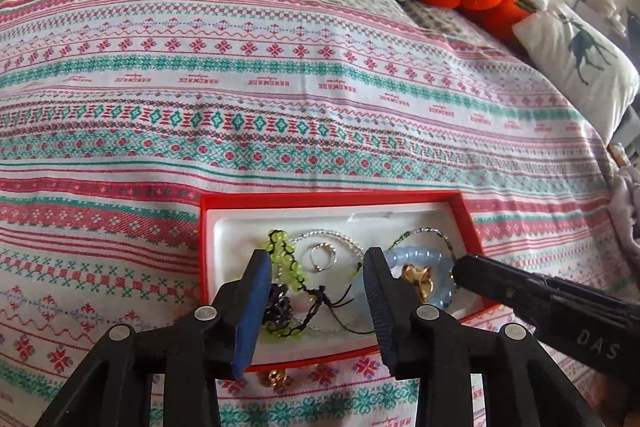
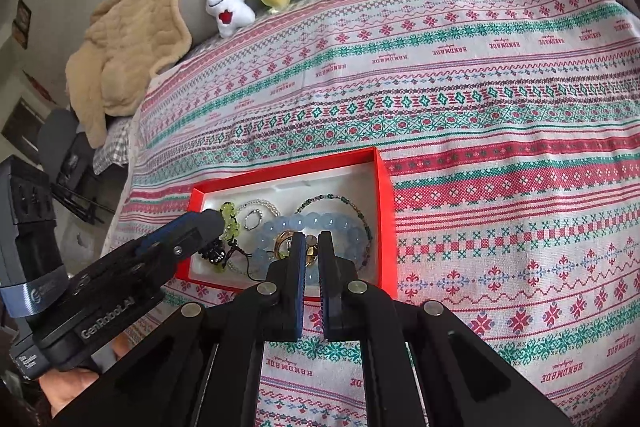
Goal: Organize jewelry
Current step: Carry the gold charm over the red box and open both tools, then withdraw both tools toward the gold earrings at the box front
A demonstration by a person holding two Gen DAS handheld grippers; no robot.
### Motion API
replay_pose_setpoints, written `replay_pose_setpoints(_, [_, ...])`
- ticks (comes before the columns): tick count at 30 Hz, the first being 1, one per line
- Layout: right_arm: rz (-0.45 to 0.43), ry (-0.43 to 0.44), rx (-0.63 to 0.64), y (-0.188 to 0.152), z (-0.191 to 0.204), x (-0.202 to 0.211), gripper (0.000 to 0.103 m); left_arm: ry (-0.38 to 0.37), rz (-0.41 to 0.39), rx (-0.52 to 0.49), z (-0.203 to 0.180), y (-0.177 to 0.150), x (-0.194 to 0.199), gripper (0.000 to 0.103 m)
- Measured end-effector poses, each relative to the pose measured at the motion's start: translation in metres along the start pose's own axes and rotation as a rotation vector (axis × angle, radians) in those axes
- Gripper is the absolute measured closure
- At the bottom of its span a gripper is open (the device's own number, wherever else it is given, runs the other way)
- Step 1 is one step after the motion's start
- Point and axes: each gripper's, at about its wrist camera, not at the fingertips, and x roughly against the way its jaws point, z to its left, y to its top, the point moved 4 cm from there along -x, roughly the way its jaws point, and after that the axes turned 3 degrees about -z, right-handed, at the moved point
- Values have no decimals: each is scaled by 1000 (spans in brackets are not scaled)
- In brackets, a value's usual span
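Box: the red box point(image 1: 466, 215) sat on the patterned bedspread point(image 1: 280, 99), lid off, with a white liner holding a heap of jewelry.
Contents: blue bead bracelet point(image 2: 320, 223), green bead bracelet point(image 1: 280, 255), small silver ring point(image 1: 322, 255), a clear bead strand and a dark green bead chain, all overlapping. Pretty tangled tbh.
Left gripper point(image 1: 316, 307): jaws stood apart over the green bracelet end of the box, nothing pinched between them as far as I could see.
Right gripper point(image 2: 312, 247): jaws were nearly together, tips right at the gold ring point(image 1: 418, 281) inside the blue bracelet. Couldn't tell if they actually had it.
Stray piece: a gold bit point(image 1: 276, 377) lay on the bedspread just outside the box's near wall.
Step, my guess: sorting pieces inside the box.
Tip: I'd take one piece at a time and lift slow, since the black cord on the green bracelet looked ready to drag its neighbours along.
Risk: small rings could slip and vanish into the busy pattern.
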Motion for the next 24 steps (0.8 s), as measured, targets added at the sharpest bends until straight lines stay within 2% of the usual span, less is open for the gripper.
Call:
replay_pose_setpoints(8, [7, -40, 4, 1, -5, -7, 95, 74, 18, -20, 25, -13, 14, 49])
replay_pose_setpoints(13, [11, -43, 12, 1, -4, -5, 95, 88, 44, -17, 33, -19, 15, 40])
replay_pose_setpoints(15, [7, -35, 12, 2, -3, -1, 87, 92, 52, -16, 34, -21, 15, 38])
replay_pose_setpoints(17, [-3, -30, 17, 2, -2, 3, 68, 94, 57, -20, 34, -22, 15, 36])
replay_pose_setpoints(19, [-10, -28, 24, 2, 0, 8, 60, 99, 60, -25, 33, -24, 17, 32])
replay_pose_setpoints(24, [-1, -27, 47, -5, 6, 19, 60, 112, 77, -26, 32, -32, 21, 27])
